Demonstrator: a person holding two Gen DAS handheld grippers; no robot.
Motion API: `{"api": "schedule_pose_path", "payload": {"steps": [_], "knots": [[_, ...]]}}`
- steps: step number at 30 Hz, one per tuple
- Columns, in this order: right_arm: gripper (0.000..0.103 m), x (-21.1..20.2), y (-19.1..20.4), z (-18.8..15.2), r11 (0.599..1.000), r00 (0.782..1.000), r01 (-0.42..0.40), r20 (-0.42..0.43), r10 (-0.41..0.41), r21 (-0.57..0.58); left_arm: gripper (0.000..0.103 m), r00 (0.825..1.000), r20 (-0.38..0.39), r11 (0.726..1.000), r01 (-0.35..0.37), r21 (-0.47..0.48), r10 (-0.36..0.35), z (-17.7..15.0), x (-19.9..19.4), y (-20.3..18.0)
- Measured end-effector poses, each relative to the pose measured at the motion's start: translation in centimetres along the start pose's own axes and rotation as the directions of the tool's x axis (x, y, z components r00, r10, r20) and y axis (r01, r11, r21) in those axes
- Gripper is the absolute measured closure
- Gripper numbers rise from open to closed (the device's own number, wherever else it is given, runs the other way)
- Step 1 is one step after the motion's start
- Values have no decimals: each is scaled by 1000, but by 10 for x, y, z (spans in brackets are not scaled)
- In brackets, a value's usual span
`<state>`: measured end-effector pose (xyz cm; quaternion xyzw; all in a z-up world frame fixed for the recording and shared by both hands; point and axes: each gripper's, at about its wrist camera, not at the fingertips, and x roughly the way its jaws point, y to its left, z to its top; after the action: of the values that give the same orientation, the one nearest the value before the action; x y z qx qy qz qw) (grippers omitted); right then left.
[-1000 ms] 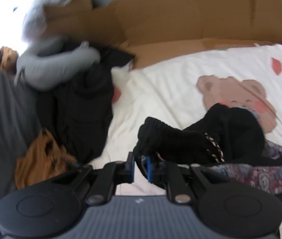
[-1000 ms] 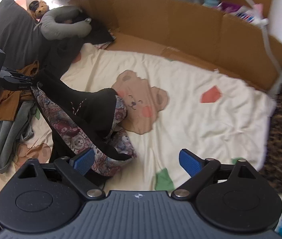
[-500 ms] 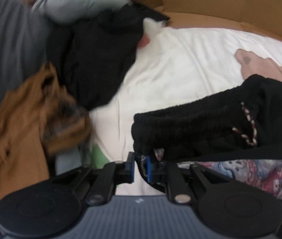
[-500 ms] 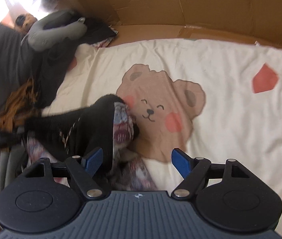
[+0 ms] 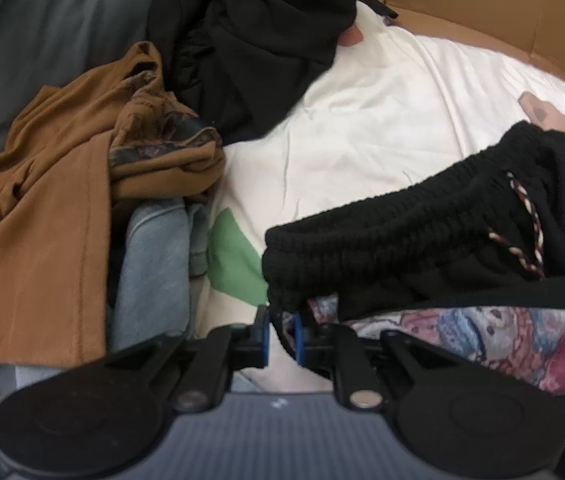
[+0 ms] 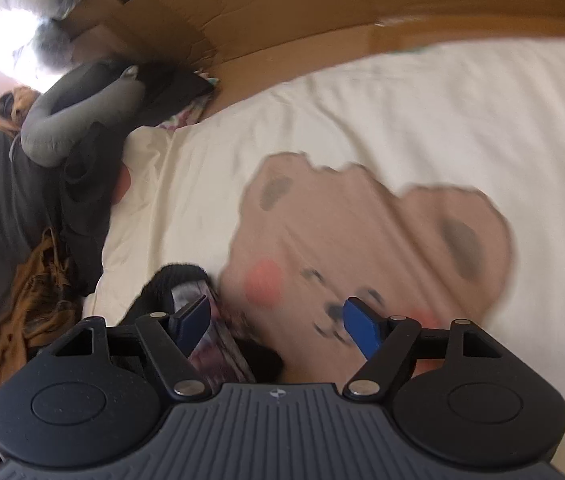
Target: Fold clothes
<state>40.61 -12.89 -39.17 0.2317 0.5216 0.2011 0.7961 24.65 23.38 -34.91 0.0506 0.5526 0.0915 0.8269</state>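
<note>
While the left gripper (image 5: 281, 334) stays clenched on the waistband of the black trousers (image 5: 422, 236), now lowered onto the bedsheet (image 5: 362, 120), the right gripper (image 6: 274, 328) has dropped beside them, its jaws closing with patterned lining at seven o'clock; flattening comes next.
</note>
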Motion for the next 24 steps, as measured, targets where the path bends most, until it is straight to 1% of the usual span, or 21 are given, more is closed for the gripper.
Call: {"api": "schedule_pose_path", "payload": {"steps": [2, 3, 5, 8, 9, 14, 15, 17, 18, 20, 22, 24], "knots": [[33, 13, 14, 6, 999, 1000, 19, -5, -20, -40, 91, 1000, 24, 1000, 11, -4, -11, -4, -1, 2], [35, 19, 20, 6, 998, 999, 30, -24, -32, -59, 91, 999, 36, 1000, 17, -6, -17, -6, -2, 3], [35, 27, 30, 1, 993, 997, 36, -59, -43, -110, 91, 998, 54, 999, 30, -24, -28, -12, -4, 6], [35, 32, 43, -14, 978, 992, 48, -101, -70, -204, 90, 997, 50, 996, 54, -72, -51, -20, 0, 12], [35, 33, 47, -20, 968, 990, 57, -111, -86, -244, 90, 997, 49, 996, 57, -70, -54, -22, 0, 12], [34, 37, 64, -38, 903, 980, 117, -97, -172, -414, 90, 997, 50, 997, 68, -36, -66, -26, -3, 15], [33, 38, 69, -41, 886, 975, 122, -111, -191, -447, 90, 996, 50, 997, 72, -40, -70, -27, -4, 16], [34, 37, 77, -42, 852, 965, 89, -166, -202, -516, 90, 995, 51, 995, 84, -49, -81, -28, -4, 18], [34, 34, 78, -38, 853, 966, 66, -181, -185, -518, 90, 995, 54, 995, 87, -50, -85, -28, -3, 18], [34, 26, 77, -25, 868, 972, 51, -173, -156, -494, 90, 994, 59, 994, 94, -54, -91, -29, -2, 19], [35, 22, 76, -13, 873, 977, 49, -159, -142, -485, 90, 993, 60, 993, 102, -66, -98, -30, 0, 21], [44, 26, 77, -2, 874, 976, 48, -162, -143, -484, 90, 992, 63, 990, 116, -82, -111, -29, 0, 23]]}}
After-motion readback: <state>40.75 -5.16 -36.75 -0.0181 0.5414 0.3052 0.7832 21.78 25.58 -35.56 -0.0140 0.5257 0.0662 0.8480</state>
